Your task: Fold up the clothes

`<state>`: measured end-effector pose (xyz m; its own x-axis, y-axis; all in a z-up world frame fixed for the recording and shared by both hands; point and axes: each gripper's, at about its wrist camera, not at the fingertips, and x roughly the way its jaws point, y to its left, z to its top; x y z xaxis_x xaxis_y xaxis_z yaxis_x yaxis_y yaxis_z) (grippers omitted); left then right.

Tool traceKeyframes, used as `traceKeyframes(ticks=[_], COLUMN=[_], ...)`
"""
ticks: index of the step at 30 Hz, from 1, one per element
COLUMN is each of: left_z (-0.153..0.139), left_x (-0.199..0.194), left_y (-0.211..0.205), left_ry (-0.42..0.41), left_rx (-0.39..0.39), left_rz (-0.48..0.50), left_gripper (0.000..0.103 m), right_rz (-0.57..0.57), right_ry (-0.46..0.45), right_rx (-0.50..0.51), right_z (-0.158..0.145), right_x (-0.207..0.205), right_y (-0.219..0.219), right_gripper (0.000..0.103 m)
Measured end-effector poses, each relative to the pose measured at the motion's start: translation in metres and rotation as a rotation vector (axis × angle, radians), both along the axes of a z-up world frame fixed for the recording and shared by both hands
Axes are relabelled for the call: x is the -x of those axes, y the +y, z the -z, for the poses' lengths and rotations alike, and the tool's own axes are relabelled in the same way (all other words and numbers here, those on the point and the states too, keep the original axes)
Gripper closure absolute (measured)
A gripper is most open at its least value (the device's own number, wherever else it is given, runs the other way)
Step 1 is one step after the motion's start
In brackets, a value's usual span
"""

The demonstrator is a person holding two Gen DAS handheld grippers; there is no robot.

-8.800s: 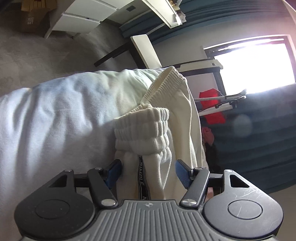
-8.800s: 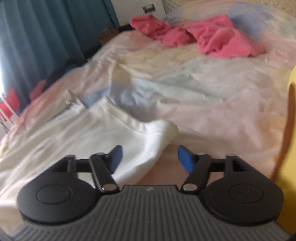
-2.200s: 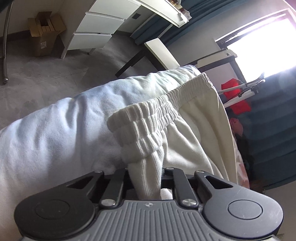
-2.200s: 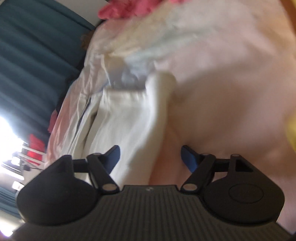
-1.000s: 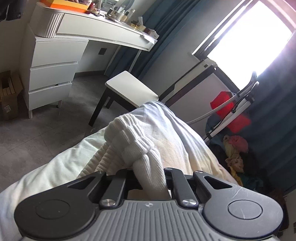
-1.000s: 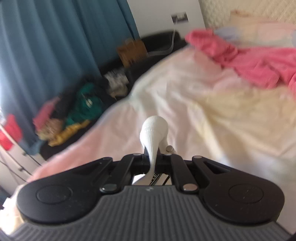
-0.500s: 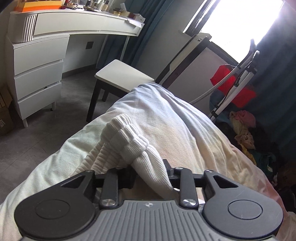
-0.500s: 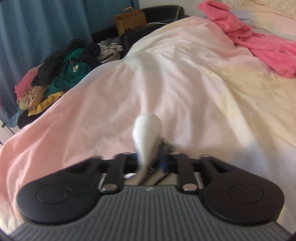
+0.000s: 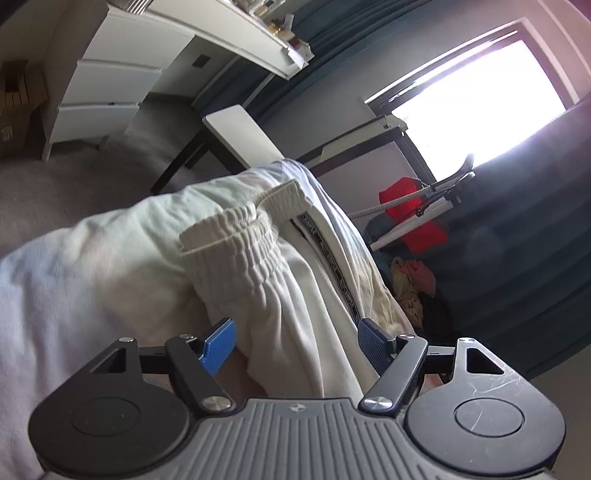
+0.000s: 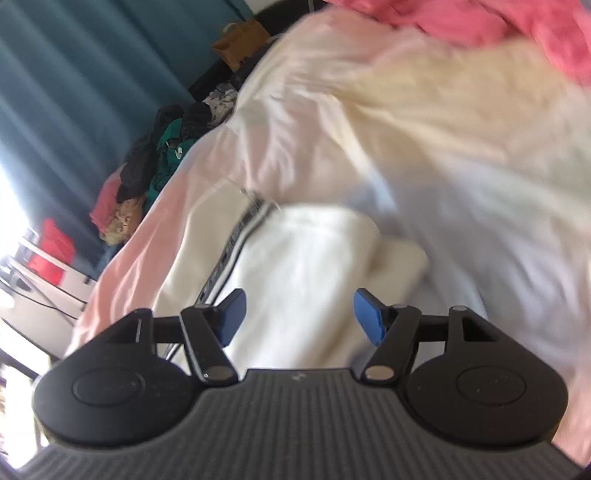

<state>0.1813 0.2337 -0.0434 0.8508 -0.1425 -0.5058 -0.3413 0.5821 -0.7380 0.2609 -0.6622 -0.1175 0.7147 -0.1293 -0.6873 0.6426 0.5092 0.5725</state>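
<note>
Cream-white sweatpants (image 9: 295, 295) with a ribbed elastic waistband (image 9: 236, 240) and a dark lettered side stripe (image 9: 332, 266) lie folded on the bed. My left gripper (image 9: 297, 341) is open, its blue pads either side of the fabric just below the waistband, not clamping it. In the right wrist view the folded pants (image 10: 303, 266) lie on the sheet with the striped edge to the left. My right gripper (image 10: 299, 315) is open just above the fold, holding nothing. This view is blurred.
The bed sheet (image 10: 461, 147) spreads wide to the right; pink clothes (image 10: 535, 29) lie at its far end. A clothes heap (image 10: 155, 166) sits on the floor by teal curtains. A white stool (image 9: 240, 136), a drawer unit (image 9: 110, 85) and a window stand beyond the bed edge.
Both grippers were shut on the pants and carrying them over the bed; both have now opened and let go. The pants lie folded on the sheet.
</note>
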Motion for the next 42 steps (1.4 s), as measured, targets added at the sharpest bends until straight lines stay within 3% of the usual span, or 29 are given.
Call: traceKeyframes(ticks=[2, 7, 10, 15, 18, 20, 21, 23, 25, 31, 36, 40, 42], left_z=[0.007, 0.047, 0.06, 0.069, 0.07, 0.069, 0.067, 0.06, 0.051, 0.014, -0.003, 0.003, 0.012], left_x=[0.006, -0.009, -0.023, -0.055, -0.064, -0.061, -0.059, -0.05, -0.039, 0.01, 0.07, 0.122, 0.139], left_y=[0.001, 0.011, 0.017, 0.014, 0.008, 0.009, 0.009, 0.014, 0.02, 0.022, 0.051, 0.074, 0.079], left_ry=[0.017, 0.104, 0.064, -0.007, -0.041, -0.068, -0.078, -0.089, -0.101, -0.135, -0.128, -0.072, -0.004], left_rx=[0.008, 0.101, 0.105, 0.031, -0.007, 0.014, 0.027, 0.054, 0.079, 0.068, 0.142, 0.157, 0.131], left_rz=[-0.014, -0.042, -0.068, -0.073, -0.078, -0.092, -0.098, -0.104, -0.105, -0.11, -0.154, -0.162, -0.15], left_gripper=[0.024, 0.026, 0.032, 0.04, 0.052, 0.077, 0.081, 0.088, 0.09, 0.091, 0.091, 0.091, 0.091], right_rz=[0.001, -0.031, -0.033, 0.052, 0.1, 0.118, 0.121, 0.121, 0.125, 0.12, 0.091, 0.07, 0.055], right_ry=[-0.023, -0.069, -0.114, -0.166, -0.178, -0.174, -0.157, -0.15, -0.169, -0.218, -0.248, -0.243, -0.238], right_rx=[-0.051, -0.149, -0.126, 0.011, 0.026, 0.047, 0.069, 0.105, 0.116, 0.088, 0.046, 0.01, -0.01], right_z=[0.002, 0.036, 0.047, 0.062, 0.069, 0.069, 0.067, 0.059, 0.049, 0.013, -0.009, -0.003, 0.008], right_x=[0.023, 0.027, 0.014, 0.0, -0.01, -0.016, -0.02, -0.02, -0.015, 0.016, 0.069, 0.126, 0.154], right_y=[0.0, 0.012, 0.015, 0.017, 0.014, 0.015, 0.016, 0.019, 0.02, 0.016, 0.016, 0.013, 0.013], right_gripper=[0.034, 0.034, 0.034, 0.04, 0.059, 0.071, 0.073, 0.088, 0.091, 0.092, 0.093, 0.093, 0.093])
